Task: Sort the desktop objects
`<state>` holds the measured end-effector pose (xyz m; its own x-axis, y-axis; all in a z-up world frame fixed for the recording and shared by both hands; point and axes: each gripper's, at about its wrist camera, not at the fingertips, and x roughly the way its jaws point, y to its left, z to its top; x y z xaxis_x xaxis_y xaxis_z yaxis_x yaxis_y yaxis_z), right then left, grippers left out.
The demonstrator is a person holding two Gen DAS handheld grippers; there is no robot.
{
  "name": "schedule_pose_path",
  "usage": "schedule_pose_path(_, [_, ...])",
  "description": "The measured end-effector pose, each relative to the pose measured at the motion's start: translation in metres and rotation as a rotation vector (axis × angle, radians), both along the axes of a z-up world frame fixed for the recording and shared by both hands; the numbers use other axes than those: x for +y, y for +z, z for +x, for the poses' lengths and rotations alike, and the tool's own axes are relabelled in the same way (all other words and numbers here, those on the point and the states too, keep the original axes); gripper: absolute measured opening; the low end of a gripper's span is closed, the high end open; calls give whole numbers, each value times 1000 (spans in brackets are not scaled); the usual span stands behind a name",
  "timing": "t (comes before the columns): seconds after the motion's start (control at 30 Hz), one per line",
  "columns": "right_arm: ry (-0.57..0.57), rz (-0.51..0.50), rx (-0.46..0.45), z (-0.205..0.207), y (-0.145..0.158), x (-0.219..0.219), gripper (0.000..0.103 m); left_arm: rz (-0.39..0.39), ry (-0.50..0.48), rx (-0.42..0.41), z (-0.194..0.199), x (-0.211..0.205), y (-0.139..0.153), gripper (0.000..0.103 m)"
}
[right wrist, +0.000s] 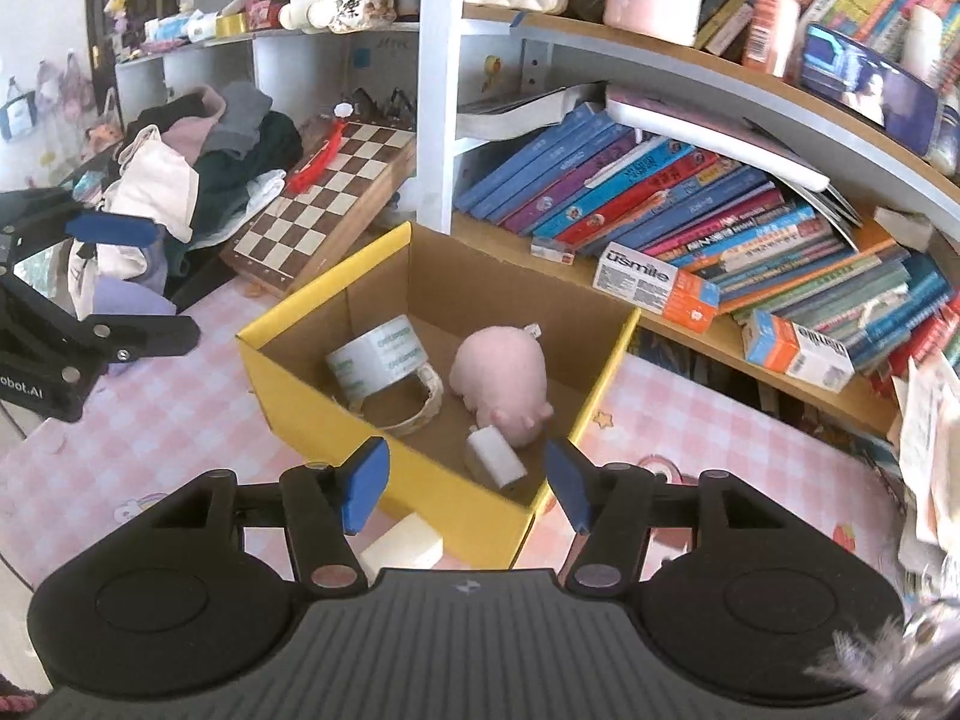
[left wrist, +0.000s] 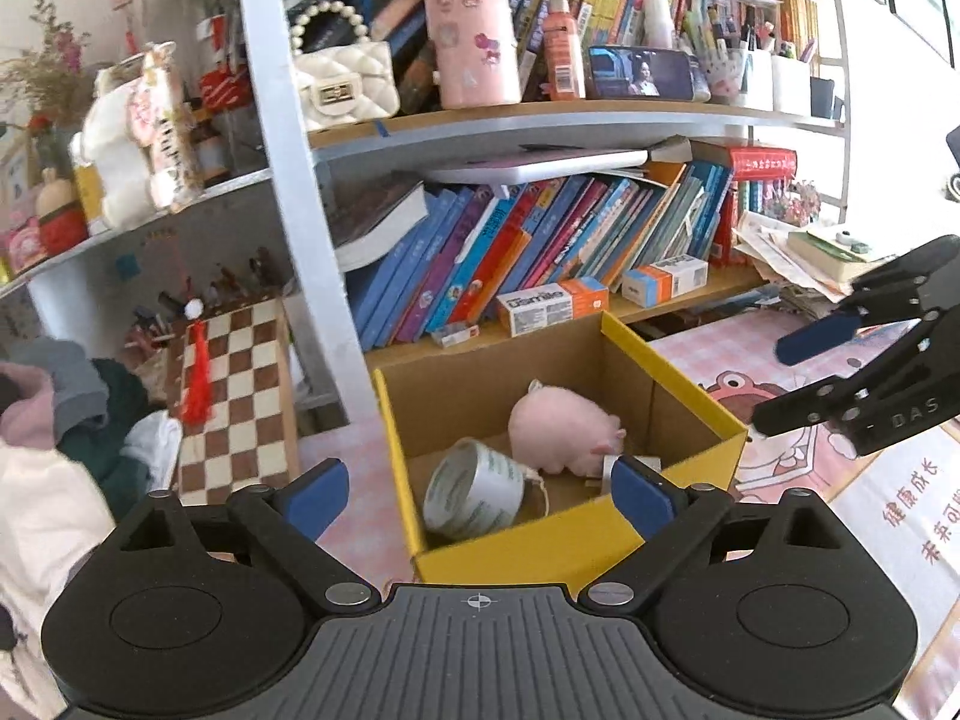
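A yellow cardboard box stands on the pink checked desk mat. Inside it lie a roll of clear tape, a pink plush pig and a small white block. A woven ring lies under the tape. Another white block lies on the mat outside the box's near wall. My left gripper is open and empty, just in front of the box. My right gripper is open and empty over the box's near corner. Each gripper shows in the other's view.
A bookshelf with leaning books and small cartons stands behind the box. A chessboard leans at the left beside a pile of clothes. Loose papers are stacked at the right.
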<state>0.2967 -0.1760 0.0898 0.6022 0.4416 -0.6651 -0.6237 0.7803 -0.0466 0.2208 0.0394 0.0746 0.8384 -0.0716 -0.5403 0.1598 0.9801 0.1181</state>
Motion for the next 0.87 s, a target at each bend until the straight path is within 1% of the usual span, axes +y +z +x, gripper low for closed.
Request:
schedule_pose_path(0.2, [-54,14,8,-29,-5,-11,58,-13,19,4,-26,8,-3,96])
schedule_pose_path(0.37, [-111,19,10,-53,-13,-19,61,-24,36,7,-47,15,-6,96])
schedule_pose_path(0.43, [-127,15,11,-64,-17,-21,64,-27,40,17,-53,16,-11,96])
schedule_pose_path(0.67, [-180,5,37,-93,-34,-30,65,-39,54,52,-74,19,-26,96])
schedule_pose_path(0.87, [-223,15,68,-113,-47,-32,70,-49,66,81,-92,21,-39,96])
